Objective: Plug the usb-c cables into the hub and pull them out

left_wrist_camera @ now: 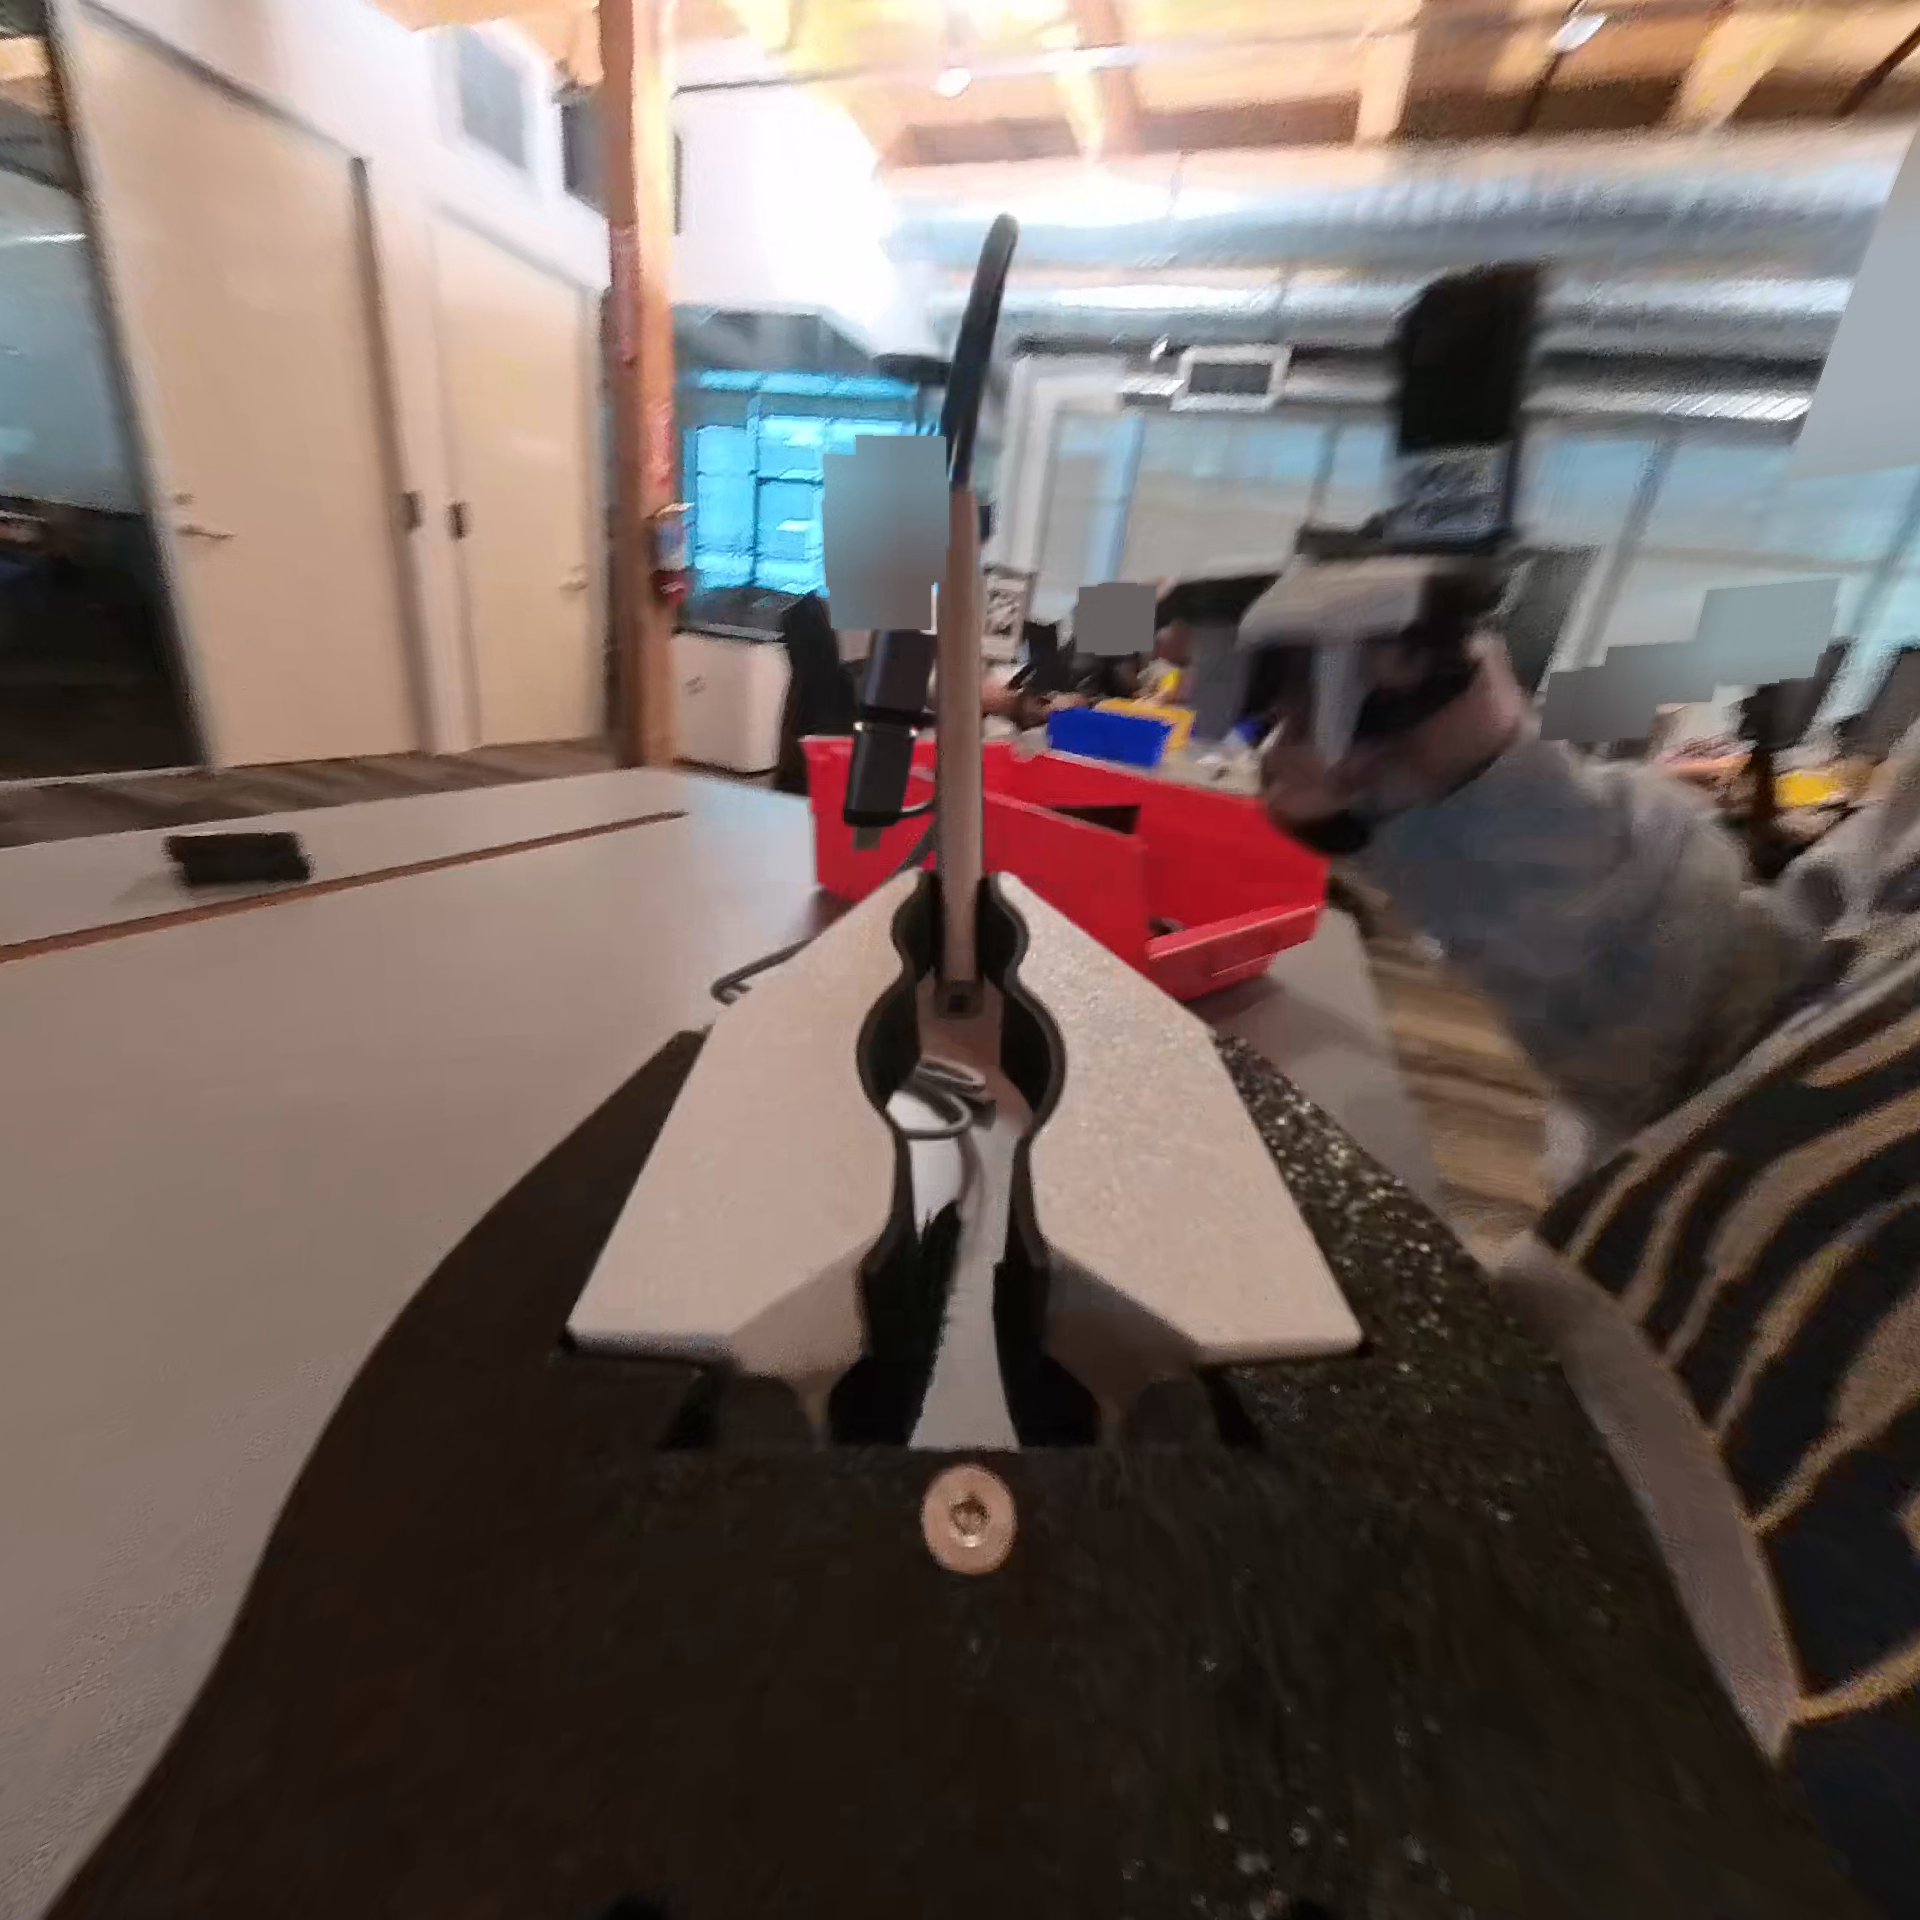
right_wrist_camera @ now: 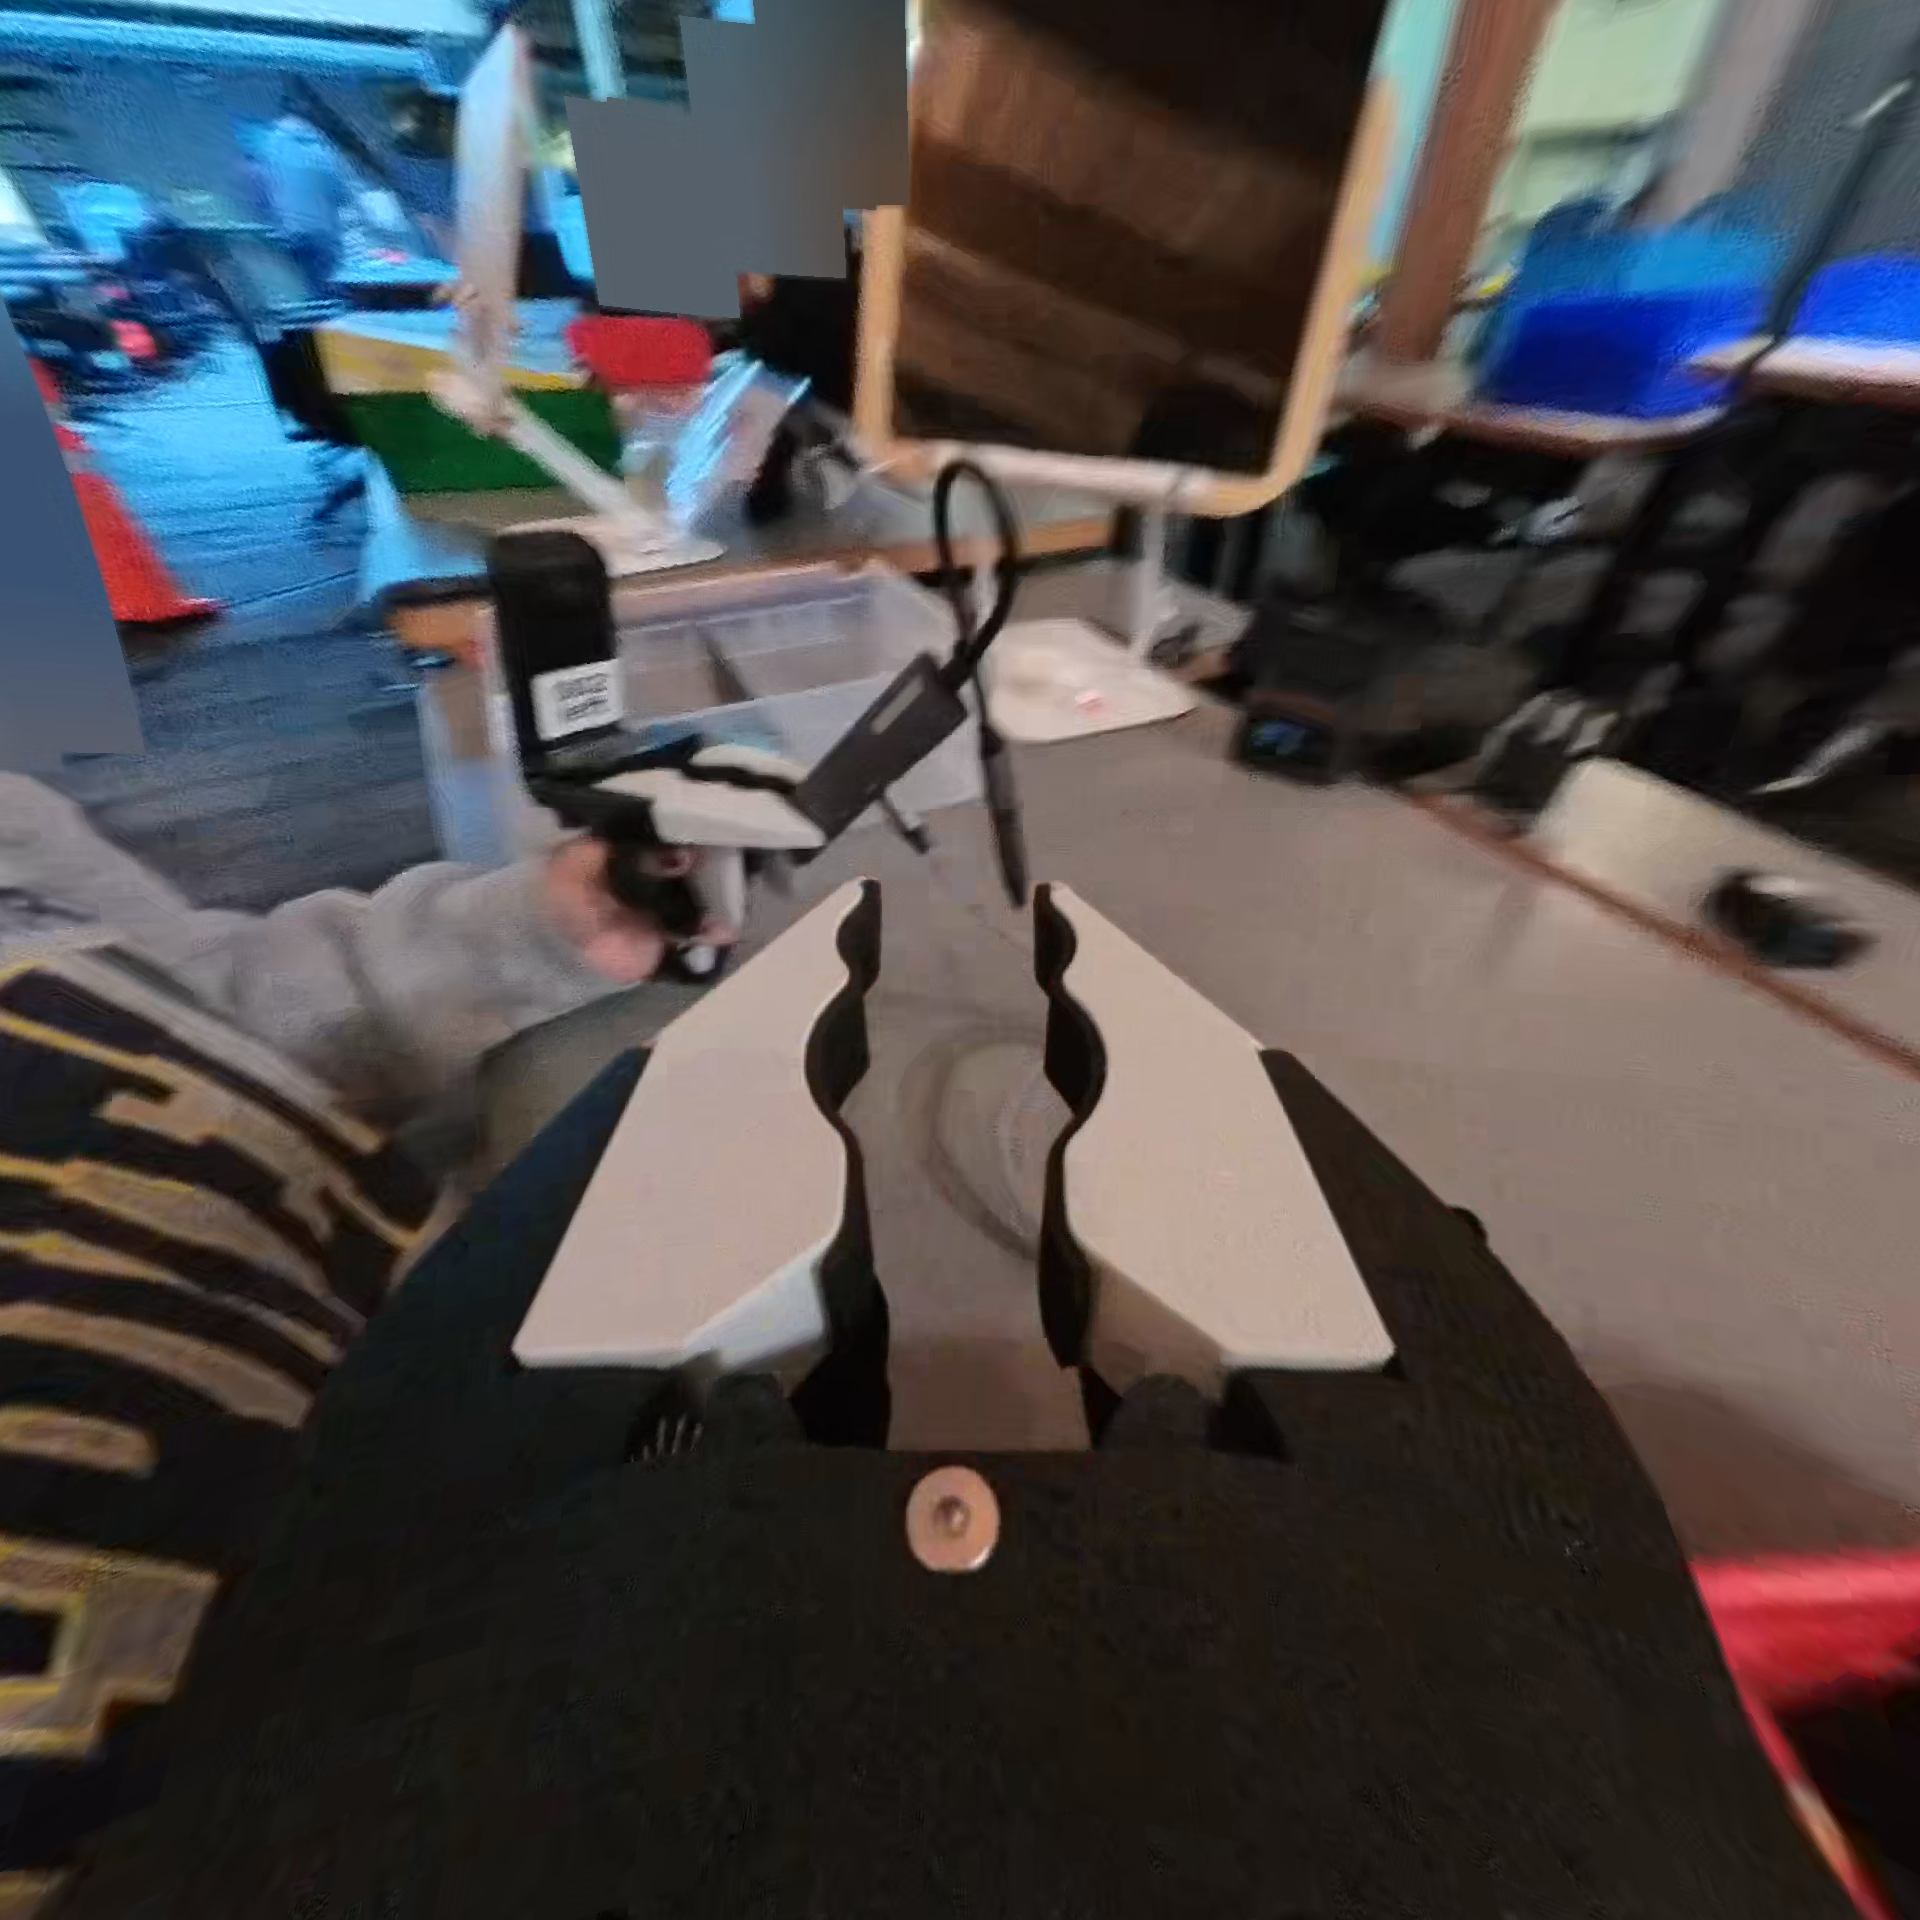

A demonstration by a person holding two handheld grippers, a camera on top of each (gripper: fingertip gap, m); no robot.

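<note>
In the left wrist view my left gripper (left_wrist_camera: 961,885) is shut on the thin grey hub (left_wrist_camera: 961,707), which stands upright and edge-on above the table. A black cable (left_wrist_camera: 977,332) arcs from the hub's top, and a black plug (left_wrist_camera: 881,748) hangs on its left side. My right gripper is a blur at the right (left_wrist_camera: 1371,634). In the right wrist view my right gripper (right_wrist_camera: 954,906) is open and empty. Just beyond its tips hangs the cable's plug (right_wrist_camera: 1004,821), below the looped cable (right_wrist_camera: 971,540). The left gripper (right_wrist_camera: 727,800) holds the hub (right_wrist_camera: 883,743) tilted.
A red bin (left_wrist_camera: 1091,862) stands on the grey table (left_wrist_camera: 364,1039) behind the hub. A small black object (left_wrist_camera: 237,857) lies at the far left. In the right wrist view a clear plastic bin (right_wrist_camera: 790,644) sits behind, and a round black object (right_wrist_camera: 1782,916) lies to the right. A person's grey sleeve (right_wrist_camera: 343,966) is at the left. The grippers' ends are close to 15 cm from one another.
</note>
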